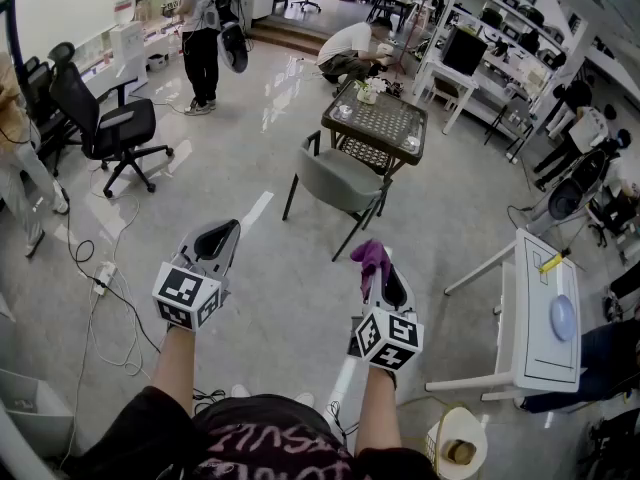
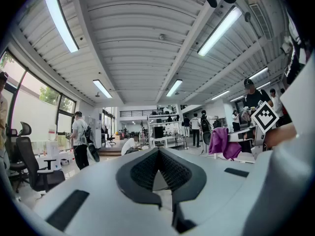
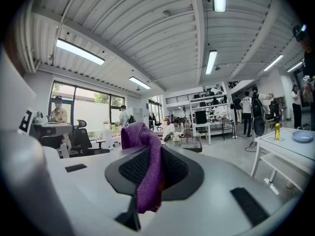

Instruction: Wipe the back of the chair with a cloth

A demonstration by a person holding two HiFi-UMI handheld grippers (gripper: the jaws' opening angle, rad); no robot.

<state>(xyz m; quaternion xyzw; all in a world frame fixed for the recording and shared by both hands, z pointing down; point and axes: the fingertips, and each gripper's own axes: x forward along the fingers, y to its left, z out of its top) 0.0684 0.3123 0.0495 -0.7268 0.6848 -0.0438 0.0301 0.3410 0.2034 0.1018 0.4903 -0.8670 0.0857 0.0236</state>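
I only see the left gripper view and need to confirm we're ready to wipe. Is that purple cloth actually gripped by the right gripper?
Observer: Yes, the right gripper is shut on the purple cloth, which sticks out past its tip.
Operator: Where's the chair?
Observer: The grey chair stands on the floor ahead, beside a dark table, apart from both grippers.
Operator: Anything underfoot?
Observer: Cables trail across the floor, left of the left gripper.
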